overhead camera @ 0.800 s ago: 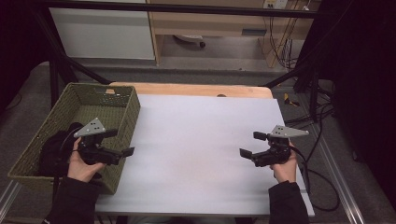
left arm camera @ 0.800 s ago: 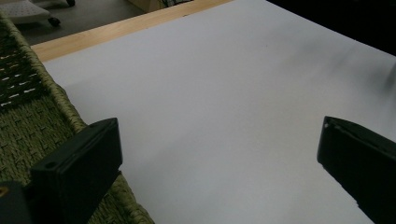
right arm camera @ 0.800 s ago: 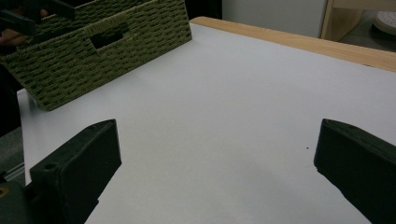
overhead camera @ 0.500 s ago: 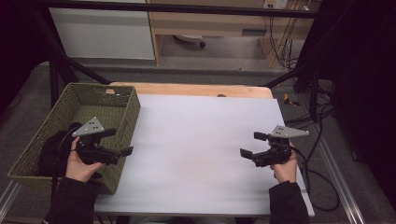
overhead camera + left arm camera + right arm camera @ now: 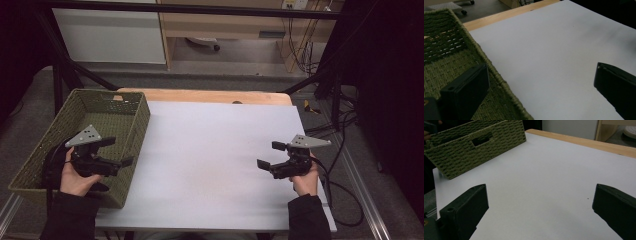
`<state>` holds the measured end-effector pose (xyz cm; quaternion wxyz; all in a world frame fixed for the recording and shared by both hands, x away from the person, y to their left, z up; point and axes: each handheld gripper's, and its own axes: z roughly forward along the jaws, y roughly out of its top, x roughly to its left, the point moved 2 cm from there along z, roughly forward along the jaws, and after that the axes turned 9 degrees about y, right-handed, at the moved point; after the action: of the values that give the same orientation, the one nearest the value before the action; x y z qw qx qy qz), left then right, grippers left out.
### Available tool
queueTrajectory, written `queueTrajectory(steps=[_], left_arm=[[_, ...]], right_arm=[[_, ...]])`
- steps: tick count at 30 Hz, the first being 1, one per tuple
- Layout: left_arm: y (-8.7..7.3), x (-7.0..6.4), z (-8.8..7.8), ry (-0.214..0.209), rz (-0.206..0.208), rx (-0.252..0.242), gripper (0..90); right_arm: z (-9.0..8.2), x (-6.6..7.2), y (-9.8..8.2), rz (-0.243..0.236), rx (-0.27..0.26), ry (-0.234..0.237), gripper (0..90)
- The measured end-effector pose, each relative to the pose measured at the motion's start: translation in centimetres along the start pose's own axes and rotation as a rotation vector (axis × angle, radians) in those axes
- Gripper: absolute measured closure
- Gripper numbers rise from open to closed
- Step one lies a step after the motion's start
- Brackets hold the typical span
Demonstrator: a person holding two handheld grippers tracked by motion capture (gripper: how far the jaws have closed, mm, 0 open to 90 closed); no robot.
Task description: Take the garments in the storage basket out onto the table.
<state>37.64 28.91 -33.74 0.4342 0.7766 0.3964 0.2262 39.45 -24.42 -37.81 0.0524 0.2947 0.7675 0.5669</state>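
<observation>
A green woven basket (image 5: 95, 107) stands on the left end of the white table (image 5: 210, 145). A hand holds my left gripper (image 5: 120, 151) over the basket's right wall, open and holding nothing. In the left gripper view, one jaw of that gripper (image 5: 541, 83) hangs over the basket's rim (image 5: 499, 77) and the other over the white tabletop. My right gripper (image 5: 267, 154) is held low over the table's right side, open and holding nothing. In the right gripper view its jaws (image 5: 540, 205) stand wide apart over the bare surface, facing the basket (image 5: 474, 147).
A wooden strip (image 5: 200, 95) runs along the table's far edge. Black frame posts (image 5: 65, 75) rise behind the basket. Cables (image 5: 345, 150) trail on the floor to the right of the table. A cabinet and shelf stand beyond the table.
My left gripper has drifted a little to the left, farther over the basket. The right gripper has hardly moved.
</observation>
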Motion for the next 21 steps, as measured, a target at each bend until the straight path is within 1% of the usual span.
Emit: queueTrajectory(steps=[3,5,7,9,12,13,14,15,17,18,20,21], left_arm=[[-0.1,0.3,-0.1,0.01,-0.006,0.007,0.0],[-0.2,0.6,-0.4,0.024,-0.014,0.012,0.0],[-0.3,0.9,-0.6,0.039,-0.015,0.021,0.0],[-0.3,1.0,-0.7,0.044,-0.017,0.023,0.0],[-0.6,1.6,-1.4,0.063,-0.024,0.031,0.0],[-0.6,1.6,-1.4,0.063,-0.024,0.031,0.0],[-0.7,2.0,-1.9,0.075,-0.03,0.032,0.0],[-0.7,2.0,-1.9,0.075,-0.03,0.032,0.0],[-0.8,2.4,-2.3,0.083,-0.044,0.028,0.0],[-0.9,2.8,-2.8,0.107,-0.045,0.033,0.0],[-1.1,3.3,-3.2,0.122,-0.05,0.037,0.0],[-1.1,3.3,-3.2,0.122,-0.05,0.037,0.0]], right_arm=[[0.0,0.0,0.0,-0.001,0.003,-0.003,1.0],[0.0,0.0,0.0,-0.003,0.004,-0.002,1.1],[0.1,0.0,0.0,-0.002,0.004,0.001,1.0],[0.1,0.0,-0.1,-0.004,0.006,0.0,1.0],[0.1,0.0,0.0,0.0,-0.001,-0.001,1.0],[0.1,0.0,0.0,-0.001,-0.003,-0.001,1.0],[0.1,0.0,0.0,0.0,-0.003,-0.001,1.0],[0.1,0.0,0.0,0.0,-0.003,-0.001,1.0],[0.1,0.0,0.0,0.0,0.006,-0.003,1.0],[0.1,0.0,0.0,0.0,0.007,-0.003,1.0],[0.1,0.0,0.0,0.0,0.007,-0.005,1.0],[0.1,0.0,0.0,0.0,0.007,-0.005,1.0]])
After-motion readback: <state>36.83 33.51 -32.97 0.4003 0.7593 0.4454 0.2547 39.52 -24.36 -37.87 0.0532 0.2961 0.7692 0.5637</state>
